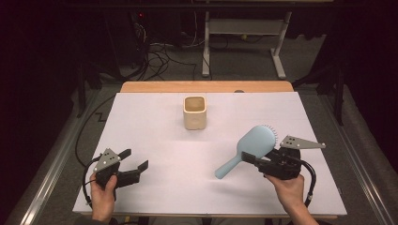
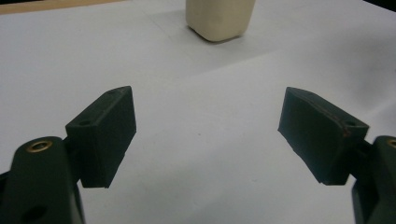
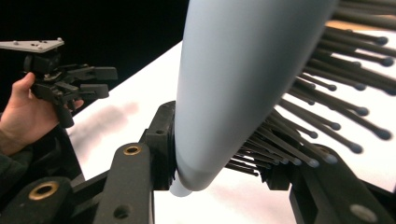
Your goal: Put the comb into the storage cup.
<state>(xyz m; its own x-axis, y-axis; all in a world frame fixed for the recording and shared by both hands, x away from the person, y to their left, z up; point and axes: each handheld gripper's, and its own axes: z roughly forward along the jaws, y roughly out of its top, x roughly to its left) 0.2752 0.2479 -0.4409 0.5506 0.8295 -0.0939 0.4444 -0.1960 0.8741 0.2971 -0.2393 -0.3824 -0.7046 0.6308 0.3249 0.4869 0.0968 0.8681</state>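
Observation:
A light blue hairbrush [image 1: 256, 142] is held above the white table, its handle pointing down-left and its dark bristles facing right. My right gripper [image 1: 254, 158] is shut on the brush head. In the right gripper view the brush [image 3: 243, 70] sits between the two jaws of the right gripper [image 3: 219, 165], one against its smooth back and one among the bristles [image 3: 327, 112]. My left gripper [image 1: 134, 159] hovers at the front left, open and holding nothing. In the left gripper view the jaws of the left gripper [image 2: 208, 135] stand wide apart over bare table. A cream cup [image 1: 195, 112] stands upright at centre back.
The table [image 1: 155, 187] is covered in a white sheet, with a wooden edge [image 1: 206, 86] at the back. The cup's base [image 2: 219, 18] is far ahead of the left jaws. A hand holds the left gripper [image 3: 70, 84] off to the left. Cables and desk legs [image 1: 279, 56] lie beyond the table.

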